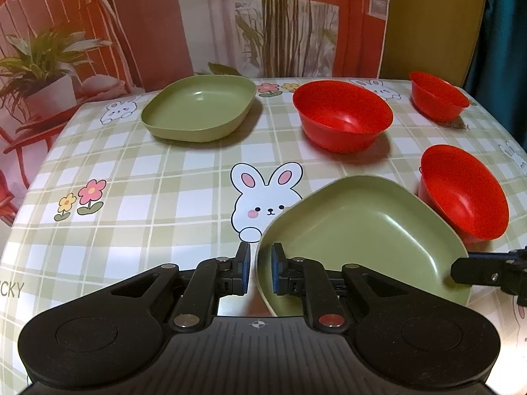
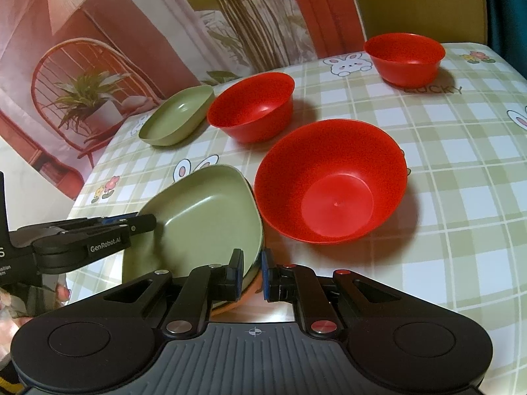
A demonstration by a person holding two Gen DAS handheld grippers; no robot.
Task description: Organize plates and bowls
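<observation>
A green squarish plate (image 1: 362, 237) lies near the front of the checked tablecloth, and both grippers hold it. My left gripper (image 1: 260, 256) is shut on its left rim, one pad inside and one outside. My right gripper (image 2: 253, 263) is shut on the plate's (image 2: 204, 217) near right rim. Each gripper shows in the other's view: the right gripper (image 1: 461, 266) at the plate's right edge, the left gripper (image 2: 148, 222) at its left. A second green plate (image 1: 201, 105) sits at the back left. Three red bowls stand apart: near right (image 2: 329, 184), middle (image 2: 253, 105), far right (image 2: 405, 56).
The near red bowl (image 1: 464, 194) stands close beside the held plate's right rim. A printed backdrop with a chair and plant (image 1: 42, 65) hangs behind the table's far edge. The table (image 1: 131, 197) drops away at the left. Fingers of a hand (image 2: 62, 293) show behind the left gripper.
</observation>
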